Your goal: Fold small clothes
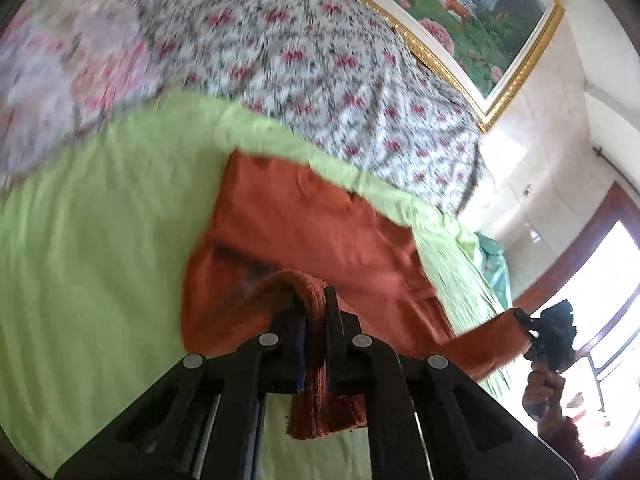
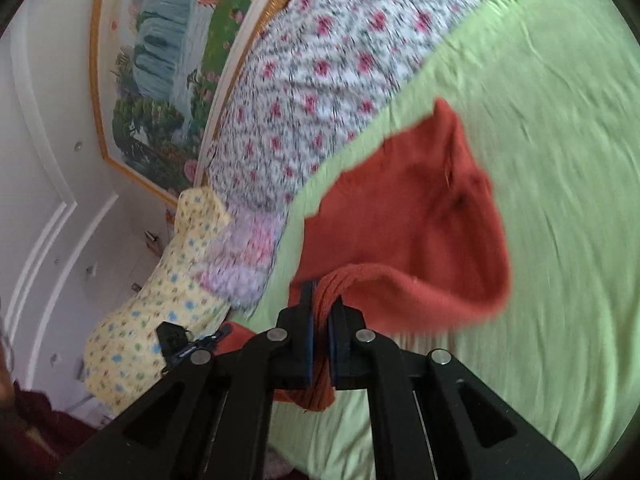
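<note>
Green sheeting covers the bed (image 1: 80, 240), with a floral quilt (image 1: 320, 60) behind it and one gold-framed painting (image 1: 480, 12) on the wall. Motion blur smears the quilt's pattern; no writing can be read. One rust-orange garment (image 1: 300, 224) hangs between two tongs: the left tongs (image 1: 314, 320) are clenched on its ribbed edge, the right tongs (image 2: 322, 320) likewise, their lower bodies cut off.

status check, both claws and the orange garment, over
Left claw shut on orange garment. Right claw shut on it too. Garment over green sheet. Nothing in the way.
</note>
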